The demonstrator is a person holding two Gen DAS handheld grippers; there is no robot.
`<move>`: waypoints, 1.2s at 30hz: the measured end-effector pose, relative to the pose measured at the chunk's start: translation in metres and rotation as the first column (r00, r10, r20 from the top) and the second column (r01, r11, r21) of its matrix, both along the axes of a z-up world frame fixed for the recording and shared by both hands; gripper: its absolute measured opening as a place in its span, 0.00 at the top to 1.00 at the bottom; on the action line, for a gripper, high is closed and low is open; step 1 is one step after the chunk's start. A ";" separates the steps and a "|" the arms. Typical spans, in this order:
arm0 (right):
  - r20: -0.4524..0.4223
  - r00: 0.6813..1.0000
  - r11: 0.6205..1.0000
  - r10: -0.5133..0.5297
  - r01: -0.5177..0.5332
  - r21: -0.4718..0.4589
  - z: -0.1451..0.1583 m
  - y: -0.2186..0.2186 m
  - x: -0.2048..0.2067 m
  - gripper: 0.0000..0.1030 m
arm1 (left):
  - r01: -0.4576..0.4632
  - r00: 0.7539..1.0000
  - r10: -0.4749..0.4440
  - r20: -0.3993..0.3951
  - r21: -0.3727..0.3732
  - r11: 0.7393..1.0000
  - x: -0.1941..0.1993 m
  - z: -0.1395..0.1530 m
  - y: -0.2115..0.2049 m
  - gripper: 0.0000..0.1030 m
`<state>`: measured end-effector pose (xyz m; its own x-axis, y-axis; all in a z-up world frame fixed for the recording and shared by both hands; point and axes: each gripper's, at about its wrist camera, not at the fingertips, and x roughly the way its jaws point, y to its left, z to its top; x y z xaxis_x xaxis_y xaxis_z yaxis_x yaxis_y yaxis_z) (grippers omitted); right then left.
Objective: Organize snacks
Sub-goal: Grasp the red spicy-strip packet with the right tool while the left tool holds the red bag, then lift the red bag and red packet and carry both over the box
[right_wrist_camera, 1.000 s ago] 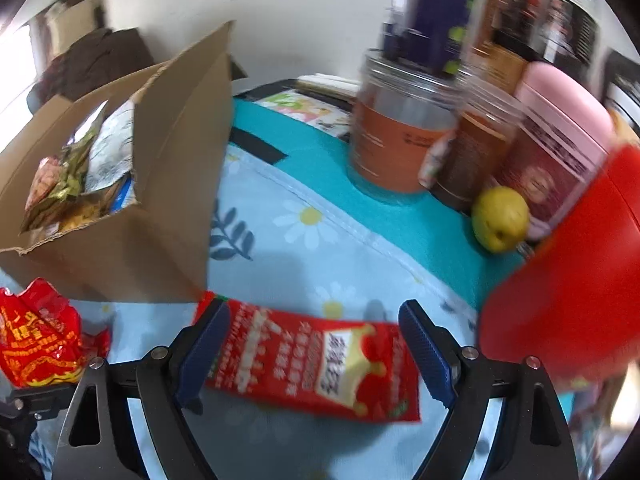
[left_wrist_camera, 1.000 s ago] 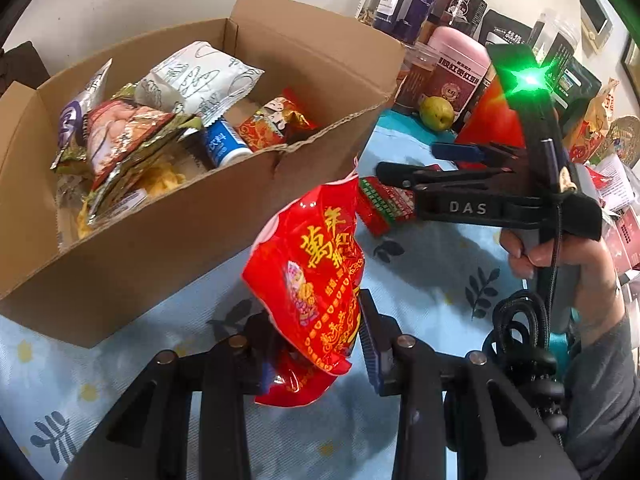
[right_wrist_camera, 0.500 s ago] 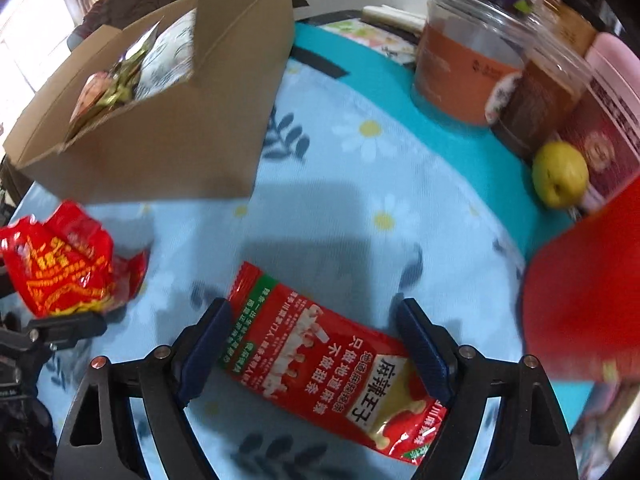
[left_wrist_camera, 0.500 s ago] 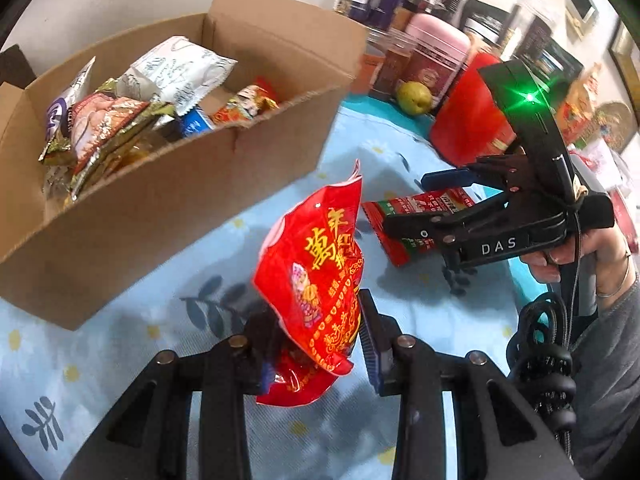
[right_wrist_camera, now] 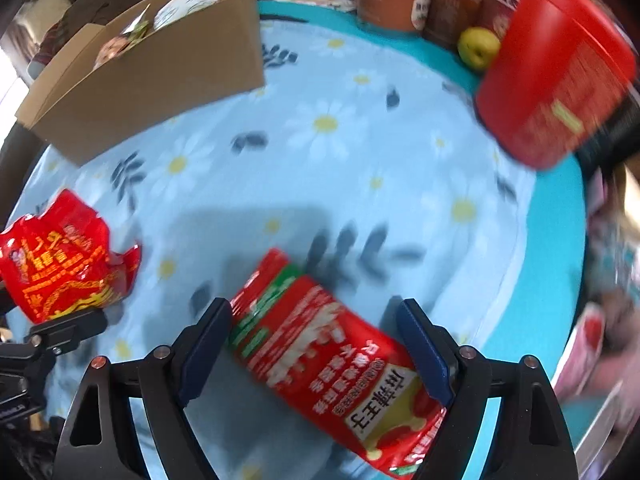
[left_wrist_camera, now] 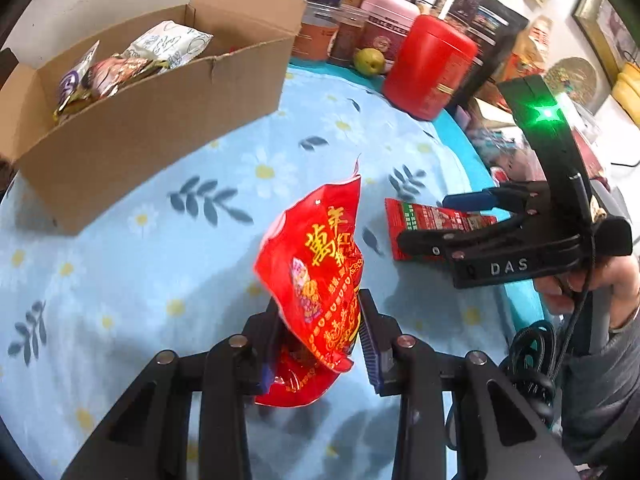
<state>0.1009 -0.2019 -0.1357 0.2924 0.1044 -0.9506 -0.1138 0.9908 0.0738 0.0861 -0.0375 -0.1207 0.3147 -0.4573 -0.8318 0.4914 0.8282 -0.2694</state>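
— Daisy-print blue tablecloth [right_wrist_camera: 340, 128]; brown cardboard box [left_wrist_camera: 152, 120] of snacks sitting at back-left. Left gripper [left_wrist_camera: 320, 344]?
— Clamping a crinkled red foil snack bag [left_wrist_camera: 320, 264], holding it upright above the cloth.
— Right gripper [right_wrist_camera: 316, 344]?
— Jaws spread wide, straddling a flat red-and-green snack packet [right_wrist_camera: 324, 344] lying on the cloth.

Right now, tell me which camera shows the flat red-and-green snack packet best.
The right wrist view: the red-and-green packet lies large between the open right gripper fingers, its print showing despite blur. The left wrist view shows only its far end on the tablecloth, the rest hidden behind that gripper.
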 end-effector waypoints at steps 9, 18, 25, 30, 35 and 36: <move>0.003 0.996 0.995 0.093 -0.093 -0.033 0.001 0.018 -0.054 0.17 | -0.001 1.000 0.001 0.003 -0.007 1.000 -0.033 -0.002 0.009 0.67; 0.105 0.991 0.995 0.077 -0.070 -0.077 0.011 0.027 -0.108 0.56 | 0.002 1.000 -0.003 -0.007 -0.002 1.000 -0.040 -0.004 0.006 0.67; 0.119 0.992 0.999 0.045 -0.047 0.011 0.029 0.028 -0.142 0.56 | 0.012 1.000 -0.012 -0.009 0.014 1.000 -0.048 -0.003 0.010 0.67; 0.118 0.992 0.997 0.037 -0.044 0.060 0.019 0.044 -0.131 0.56 | 0.023 1.000 -0.022 -0.012 0.045 0.999 -0.056 -0.003 0.017 0.67; 0.122 0.992 0.998 0.035 -0.041 0.048 0.013 0.052 -0.134 0.55 | 0.039 0.999 -0.037 -0.034 0.057 0.998 -0.060 -0.010 0.020 0.67; 0.126 0.991 0.998 0.039 -0.044 0.035 0.013 0.054 -0.136 0.55 | 0.040 0.999 -0.038 -0.038 0.055 0.998 -0.060 -0.012 0.020 0.67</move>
